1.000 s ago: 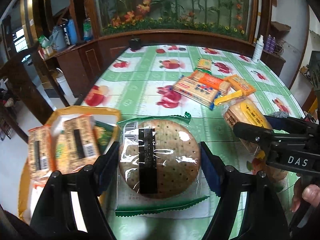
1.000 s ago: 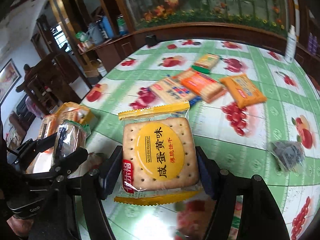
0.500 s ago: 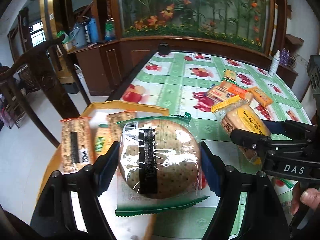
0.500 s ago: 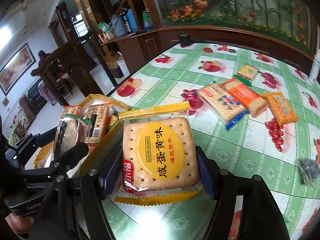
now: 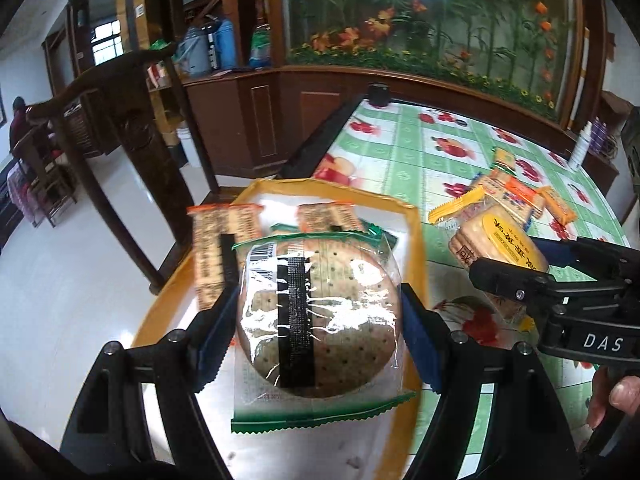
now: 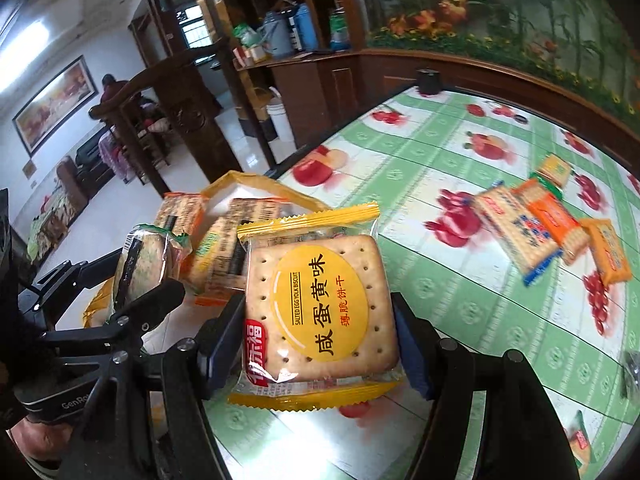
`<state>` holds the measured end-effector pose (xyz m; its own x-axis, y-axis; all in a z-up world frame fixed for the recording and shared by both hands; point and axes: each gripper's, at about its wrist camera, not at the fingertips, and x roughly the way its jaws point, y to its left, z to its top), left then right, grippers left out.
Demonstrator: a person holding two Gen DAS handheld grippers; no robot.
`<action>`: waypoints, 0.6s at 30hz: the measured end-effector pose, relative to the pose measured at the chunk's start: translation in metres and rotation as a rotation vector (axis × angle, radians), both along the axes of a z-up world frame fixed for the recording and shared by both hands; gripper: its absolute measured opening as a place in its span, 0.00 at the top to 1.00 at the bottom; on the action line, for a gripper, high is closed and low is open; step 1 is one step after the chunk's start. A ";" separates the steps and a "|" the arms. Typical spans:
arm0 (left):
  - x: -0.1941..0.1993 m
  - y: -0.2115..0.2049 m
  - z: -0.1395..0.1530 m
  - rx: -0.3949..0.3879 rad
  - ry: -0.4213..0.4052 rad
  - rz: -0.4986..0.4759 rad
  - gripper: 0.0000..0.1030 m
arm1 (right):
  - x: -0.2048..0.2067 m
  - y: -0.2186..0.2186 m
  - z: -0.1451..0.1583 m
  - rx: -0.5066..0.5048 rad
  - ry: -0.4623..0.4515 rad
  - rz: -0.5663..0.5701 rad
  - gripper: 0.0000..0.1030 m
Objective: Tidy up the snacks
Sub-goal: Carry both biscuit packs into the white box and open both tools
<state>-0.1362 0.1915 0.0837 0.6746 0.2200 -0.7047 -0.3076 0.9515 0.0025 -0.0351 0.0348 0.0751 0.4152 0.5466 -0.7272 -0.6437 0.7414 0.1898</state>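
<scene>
Snacks are partly sorted: several packs lie in the yellow tray (image 5: 416, 248); others remain on the table (image 6: 440, 184). Left gripper (image 5: 320, 320) clamps a round biscuit pack (image 5: 320, 312) over the tray; right gripper (image 6: 320, 320) clamps a salted-egg-yolk biscuit pack (image 6: 320, 308) beside it.

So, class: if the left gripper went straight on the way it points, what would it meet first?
Probably the orange-edged cracker packets lying in the yellow tray. The left gripper, shut on the round cracker pack, points over them, though depth is unclear.
</scene>
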 end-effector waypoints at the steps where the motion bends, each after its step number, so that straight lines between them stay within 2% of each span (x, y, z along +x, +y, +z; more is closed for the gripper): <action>1: -0.002 0.006 -0.001 -0.006 0.000 0.012 0.25 | -0.001 0.005 0.000 -0.002 0.000 0.010 0.32; 9: -0.021 0.038 -0.013 -0.021 0.027 0.079 0.25 | -0.013 0.049 -0.003 -0.041 -0.003 0.098 0.33; 18: -0.031 0.054 -0.033 -0.031 0.077 0.102 0.25 | -0.025 0.094 -0.018 -0.082 0.026 0.195 0.33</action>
<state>-0.1676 0.2451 0.0506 0.5935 0.2620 -0.7610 -0.4028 0.9153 0.0009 -0.0602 0.1285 0.0567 0.2877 0.5536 -0.7815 -0.7725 0.6165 0.1523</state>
